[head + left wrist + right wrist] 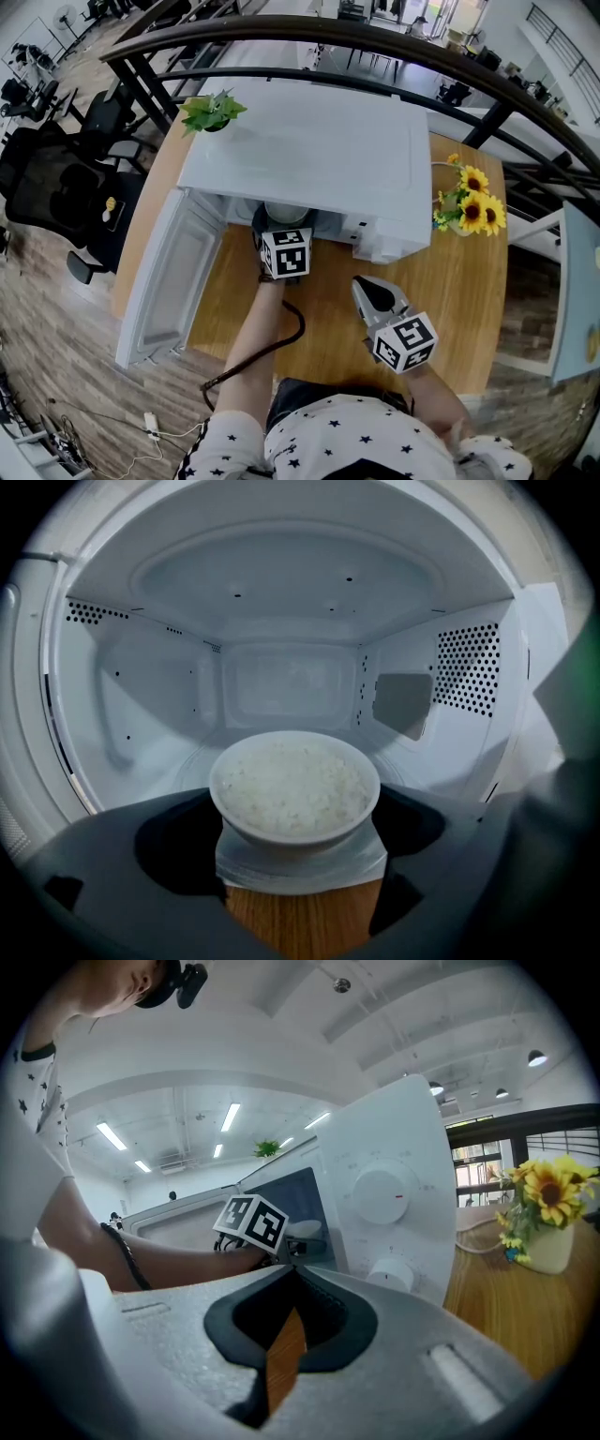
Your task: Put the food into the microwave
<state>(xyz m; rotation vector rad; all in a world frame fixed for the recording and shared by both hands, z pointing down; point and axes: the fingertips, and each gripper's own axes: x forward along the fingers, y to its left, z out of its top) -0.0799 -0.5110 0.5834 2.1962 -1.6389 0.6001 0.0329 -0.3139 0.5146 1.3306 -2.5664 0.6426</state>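
Observation:
A white bowl of rice [293, 789] sits between the dark jaws of my left gripper [293, 810], which is shut on it. The bowl hangs at the mouth of the white microwave [319, 159], over its front sill, with the empty cavity [281, 682] behind. In the head view the left gripper [282, 231] reaches into the opening and the bowl's rim [286, 214] just shows under the microwave's top. My right gripper [369, 291] hovers over the wooden table [319, 328] in front of the control panel, shut and empty. In its own view the right gripper [286, 1274] shows only a thin slit.
The microwave door [173, 281] stands wide open to the left, past the table's edge. Sunflowers in a vase [472, 203] stand right of the microwave, beside its dials [380, 1194]. A potted plant [214, 111] sits at the back left. Office chairs [56, 187] and a dark railing [394, 47] surround the table.

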